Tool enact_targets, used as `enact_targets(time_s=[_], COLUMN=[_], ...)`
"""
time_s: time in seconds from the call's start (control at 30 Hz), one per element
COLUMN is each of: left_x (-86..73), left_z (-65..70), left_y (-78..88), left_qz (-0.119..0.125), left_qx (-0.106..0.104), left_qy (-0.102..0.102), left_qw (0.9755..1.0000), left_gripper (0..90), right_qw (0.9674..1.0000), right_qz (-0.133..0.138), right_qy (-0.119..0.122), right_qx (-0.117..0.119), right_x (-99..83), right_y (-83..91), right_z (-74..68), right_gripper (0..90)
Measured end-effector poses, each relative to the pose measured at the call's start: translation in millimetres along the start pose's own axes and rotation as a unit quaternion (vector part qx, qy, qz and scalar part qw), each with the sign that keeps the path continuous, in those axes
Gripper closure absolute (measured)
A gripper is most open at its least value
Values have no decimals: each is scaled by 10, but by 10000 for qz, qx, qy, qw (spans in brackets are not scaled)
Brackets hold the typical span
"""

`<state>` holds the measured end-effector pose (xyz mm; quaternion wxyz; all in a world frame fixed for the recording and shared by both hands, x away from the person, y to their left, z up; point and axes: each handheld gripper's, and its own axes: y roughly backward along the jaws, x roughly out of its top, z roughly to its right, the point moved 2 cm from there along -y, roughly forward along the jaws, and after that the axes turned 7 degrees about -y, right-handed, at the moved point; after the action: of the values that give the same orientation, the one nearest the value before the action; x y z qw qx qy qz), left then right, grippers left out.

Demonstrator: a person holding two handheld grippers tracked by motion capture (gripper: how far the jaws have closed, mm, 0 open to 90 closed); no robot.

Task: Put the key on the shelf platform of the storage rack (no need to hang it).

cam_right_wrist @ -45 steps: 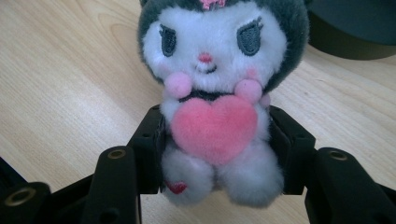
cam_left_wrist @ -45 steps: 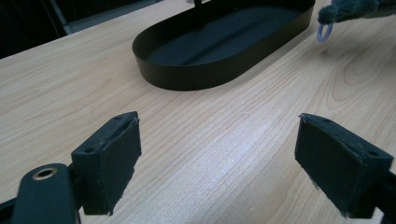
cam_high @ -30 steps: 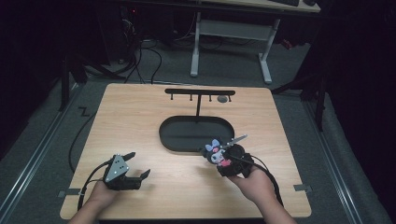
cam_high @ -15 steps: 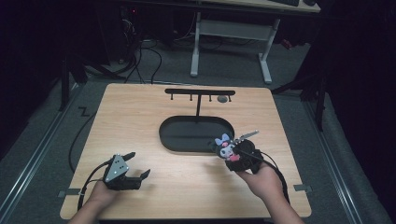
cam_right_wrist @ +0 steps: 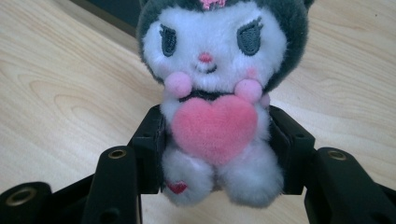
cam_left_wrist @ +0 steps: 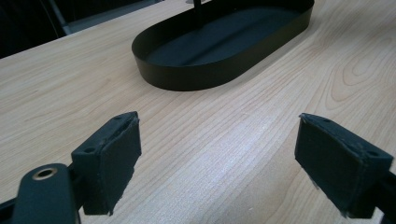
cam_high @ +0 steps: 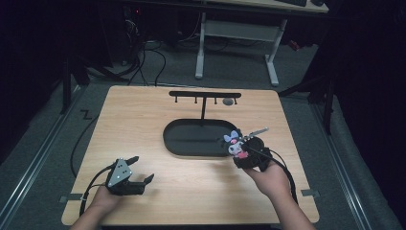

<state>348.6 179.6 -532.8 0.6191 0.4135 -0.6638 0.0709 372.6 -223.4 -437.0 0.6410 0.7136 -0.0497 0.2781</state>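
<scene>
The right gripper (cam_high: 242, 152) pinches a plush toy (cam_right_wrist: 215, 98) by its body, jaws pressed against both its sides, holding it just beside the right end of the black oval tray (cam_high: 191, 148). The left gripper (cam_high: 139, 172) sits near the table (cam_high: 143, 120) edge, left of the tray, jaws spread wide with nothing between

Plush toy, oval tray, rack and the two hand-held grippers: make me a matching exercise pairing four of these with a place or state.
Things:
1. plush toy
2. oval tray
3. left hand-held gripper
4. rack with pegs

Places or states:
A. jaws wide apart, nothing between them
B. black, lying in the middle of the table
C. clamped in the right hand-held gripper
D. standing upright at the tray's far side

Pairs: 1-C, 2-B, 3-A, 4-D
</scene>
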Motion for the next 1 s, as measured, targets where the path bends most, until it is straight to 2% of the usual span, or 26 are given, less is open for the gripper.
enact_targets(time_s=[0.57, 0.8, 1.0], left_x=[-1, -1, 0], left_z=[-2, -3, -2], left_y=[4, 3, 3], left_qz=[13, 19, 18], left_qx=[-11, -14, -13], left_qy=[12, 19, 17], left_qw=[10000, 10000, 10000], left_gripper=[154, 154, 154], right_qw=[9998, 9999, 10000], right_qz=[168, 114, 77], right_qy=[-67, 19, -10], right_qx=[44, -19, -37], right_x=[387, 473, 560], right_y=[-207, -292, -379], right_z=[-32, -89, -113], right_gripper=[478, 478, 478])
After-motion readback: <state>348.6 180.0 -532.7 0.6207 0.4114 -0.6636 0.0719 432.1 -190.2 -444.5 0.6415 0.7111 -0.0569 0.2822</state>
